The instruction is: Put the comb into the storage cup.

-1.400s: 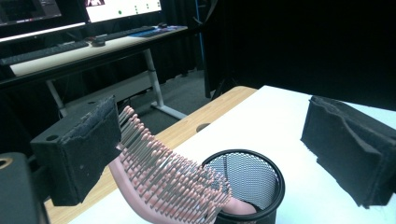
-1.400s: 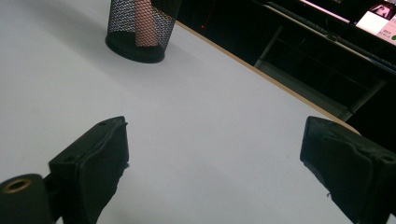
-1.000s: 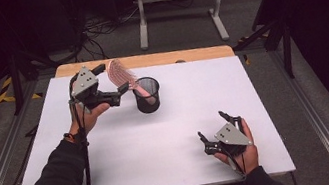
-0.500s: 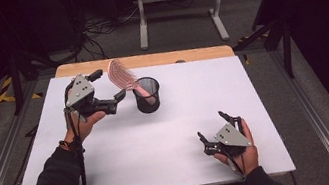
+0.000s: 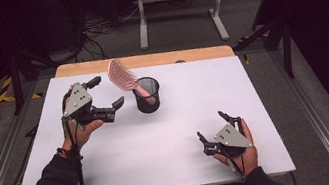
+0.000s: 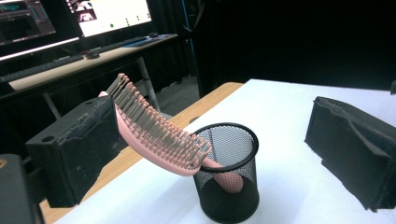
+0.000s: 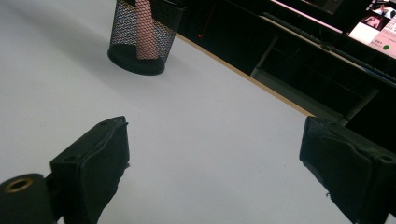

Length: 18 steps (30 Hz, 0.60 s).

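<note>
A pink hairbrush [image 5: 120,74] stands handle-down in a black mesh cup [image 5: 148,99] at the table's far middle, its bristled head leaning out to the left. My left gripper [image 5: 107,92] hovers just left of the cup, open, holding nothing. In the left gripper view the hairbrush [image 6: 152,130] and cup [image 6: 229,179] sit between the widely parted jaws without touching them. My right gripper [image 5: 211,126] rests open near the front right of the table, nothing in it. In the right gripper view the cup [image 7: 122,32] with the pink handle [image 7: 143,29] stands far off.
The white table top [image 5: 171,142] has a wooden strip [image 5: 186,55] along its far edge. Beyond it stand a metal frame [image 5: 143,20] and floor cables. A desk with monitors [image 6: 109,14] and a keyboard lies behind the table.
My left gripper has drawn back leftward and toward the person, away from the brush and cup. The brush stays leaning in the cup. The right gripper has not moved.
</note>
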### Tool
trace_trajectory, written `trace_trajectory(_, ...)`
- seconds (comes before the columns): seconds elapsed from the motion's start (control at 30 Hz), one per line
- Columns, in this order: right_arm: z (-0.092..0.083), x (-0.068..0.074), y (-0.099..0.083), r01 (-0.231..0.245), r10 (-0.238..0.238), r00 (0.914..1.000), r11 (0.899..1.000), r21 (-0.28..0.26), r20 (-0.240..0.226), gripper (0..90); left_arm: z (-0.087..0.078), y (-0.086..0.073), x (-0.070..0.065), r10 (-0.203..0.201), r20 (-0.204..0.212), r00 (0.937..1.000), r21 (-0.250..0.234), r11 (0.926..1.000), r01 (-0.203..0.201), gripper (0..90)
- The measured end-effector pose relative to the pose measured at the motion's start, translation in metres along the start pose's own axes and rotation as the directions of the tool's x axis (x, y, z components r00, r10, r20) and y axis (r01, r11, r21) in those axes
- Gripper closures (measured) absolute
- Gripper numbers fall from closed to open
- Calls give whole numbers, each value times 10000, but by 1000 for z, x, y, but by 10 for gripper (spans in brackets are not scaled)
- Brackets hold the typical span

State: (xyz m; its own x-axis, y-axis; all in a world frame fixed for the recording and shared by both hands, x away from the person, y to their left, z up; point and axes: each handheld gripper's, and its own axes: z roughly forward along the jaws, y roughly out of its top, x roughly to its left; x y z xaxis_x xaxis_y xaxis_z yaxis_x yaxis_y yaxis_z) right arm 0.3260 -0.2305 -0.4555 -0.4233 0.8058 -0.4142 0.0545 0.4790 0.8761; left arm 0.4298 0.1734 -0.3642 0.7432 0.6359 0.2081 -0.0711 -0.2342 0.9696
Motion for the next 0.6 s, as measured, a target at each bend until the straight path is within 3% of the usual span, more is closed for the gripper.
trace_trajectory(0.2,0,0,0,-14,14,10000,10000,4,-11,90,-8,-1,-5,97,-27,9999,-194,9998,-97,41)
trace_trajectory(0.6,-1,0,1,-23,23,10000,10000,-81,-18,90,-20,-1,-17,501,191,9986,-114,9987,-499,43)
